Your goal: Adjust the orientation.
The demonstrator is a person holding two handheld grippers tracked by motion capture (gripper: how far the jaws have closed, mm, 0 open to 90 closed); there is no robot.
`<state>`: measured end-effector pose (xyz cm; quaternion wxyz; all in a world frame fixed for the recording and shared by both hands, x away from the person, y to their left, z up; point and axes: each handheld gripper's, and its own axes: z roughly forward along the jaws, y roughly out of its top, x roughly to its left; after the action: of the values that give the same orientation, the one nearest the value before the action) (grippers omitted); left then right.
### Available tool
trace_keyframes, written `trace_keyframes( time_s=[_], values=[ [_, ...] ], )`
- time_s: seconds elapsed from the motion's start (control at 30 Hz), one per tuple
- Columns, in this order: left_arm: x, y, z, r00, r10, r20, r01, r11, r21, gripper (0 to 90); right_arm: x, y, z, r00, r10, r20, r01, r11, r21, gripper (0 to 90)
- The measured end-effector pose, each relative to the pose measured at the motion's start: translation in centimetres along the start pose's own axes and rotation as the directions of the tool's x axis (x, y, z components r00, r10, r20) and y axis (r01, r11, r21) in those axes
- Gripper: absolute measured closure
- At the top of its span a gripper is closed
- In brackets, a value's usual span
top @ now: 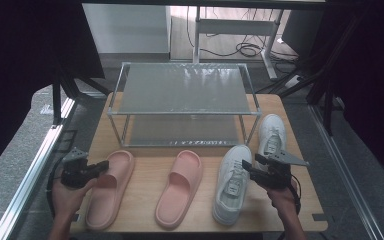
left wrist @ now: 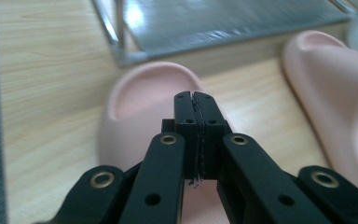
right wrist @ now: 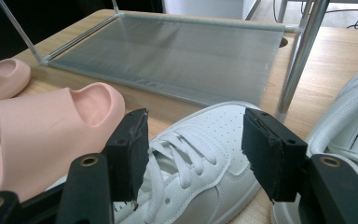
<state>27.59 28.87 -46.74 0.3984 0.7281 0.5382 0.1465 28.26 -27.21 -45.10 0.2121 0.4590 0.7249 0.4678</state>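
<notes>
Two pink slides lie on the wooden table: the left slide (top: 109,187) (left wrist: 144,102) and the middle slide (top: 180,186) (left wrist: 335,93) (right wrist: 42,126). Right of them are two white sneakers, a near one (top: 232,182) (right wrist: 200,158) and a far one (top: 271,134) (right wrist: 349,126). My left gripper (top: 102,167) (left wrist: 196,100) is shut with nothing between its pads, hovering over the left slide's strap. My right gripper (top: 247,166) (right wrist: 193,135) is open, its jaws straddling the air above the near sneaker's laces without touching them.
A two-tier metal shoe rack (top: 182,90) (right wrist: 168,46) (left wrist: 214,23) stands at the back of the table (top: 150,170). A metal rail (top: 27,180) runs along the left. Desk legs and cables (top: 245,47) lie on the floor beyond.
</notes>
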Motion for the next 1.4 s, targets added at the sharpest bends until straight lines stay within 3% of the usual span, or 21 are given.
trace_keyframes(
  time_s=[0.03,0.37,0.7,1.03,1.4],
  values=[
    [0.9,0.2,0.5,0.9998,-0.02,-0.011,0.02,0.9998,0.004,89.7,-0.1,0.0,0.0,1.0,0.002,0.002,-0.002,1.0,0.0,41.7],
    [3.8,-0.5,2.0,0.9962,-0.072,-0.049,0.074,0.9957,0.055,90.0,-0.2,-0.1,0.1,1.0,0.005,0.008,-0.005,1.0,0.004,41.7],
    [5.4,-1.1,3.5,0.9925,-0.111,-0.051,0.116,0.9882,0.1,90.0,-0.1,-0.1,0.2,0.9999,0.002,0.01,-0.002,1.0,0.01,42.1],
    [5.7,-0.7,4.2,0.9926,-0.117,-0.032,0.12,0.9865,0.111,90.0,0.1,-0.1,0.1,1.0,-0.001,0.006,0.001,1.0,0.005,42.2],
    [4.7,-0.2,5.0,0.995,-0.098,-0.019,0.099,0.9876,0.121,90.0,0.0,-0.1,0.1,1.0,-0.002,0.004,0.002,1.0,0.003,42.2]
  ],
)
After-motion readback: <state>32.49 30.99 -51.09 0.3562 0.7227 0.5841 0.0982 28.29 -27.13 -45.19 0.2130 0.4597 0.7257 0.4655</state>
